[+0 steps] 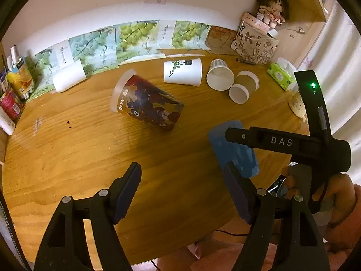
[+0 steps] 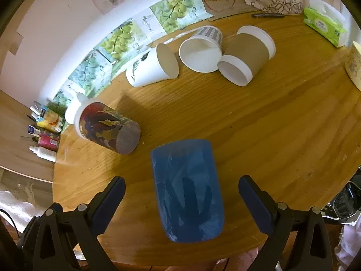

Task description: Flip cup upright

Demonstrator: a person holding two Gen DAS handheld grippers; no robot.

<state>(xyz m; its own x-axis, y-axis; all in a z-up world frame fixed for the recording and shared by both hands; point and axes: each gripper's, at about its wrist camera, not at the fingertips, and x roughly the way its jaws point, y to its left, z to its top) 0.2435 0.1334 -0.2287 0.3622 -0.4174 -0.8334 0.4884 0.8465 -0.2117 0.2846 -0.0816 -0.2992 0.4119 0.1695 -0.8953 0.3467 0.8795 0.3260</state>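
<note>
**Blue cup on its side at the near table edge**

Near the front edge of the wooden table (image 2: 282,135), the blue cup (image 2: 188,192) lies on its side, its length running from the near edge toward the table's middle. It sits between the fingers of the right gripper (image 2: 181,198), whose jaws are spread wide on either side of the cup; neither finger touches it. The left gripper (image 1: 180,194) hovers over bare wood beside the cup, jaws likewise wide apart and holding nothing.

Just beyond the blue cup, toward the left edge, a printed cup (image 2: 106,127) with dark red and purple leaf artwork lies on its side, base toward the cameras. Further back, near the rear edge, three more cups lie toppled in a row: a white cup with a sprig design (image 2: 151,68), a checked-pattern cup (image 2: 202,49) and a brown-sleeved cup (image 2: 247,55), the last two touching. A plain white cup (image 1: 68,79) lies at the rear left. A green tissue pack (image 2: 323,26) rests at the rear right corner.
</note>
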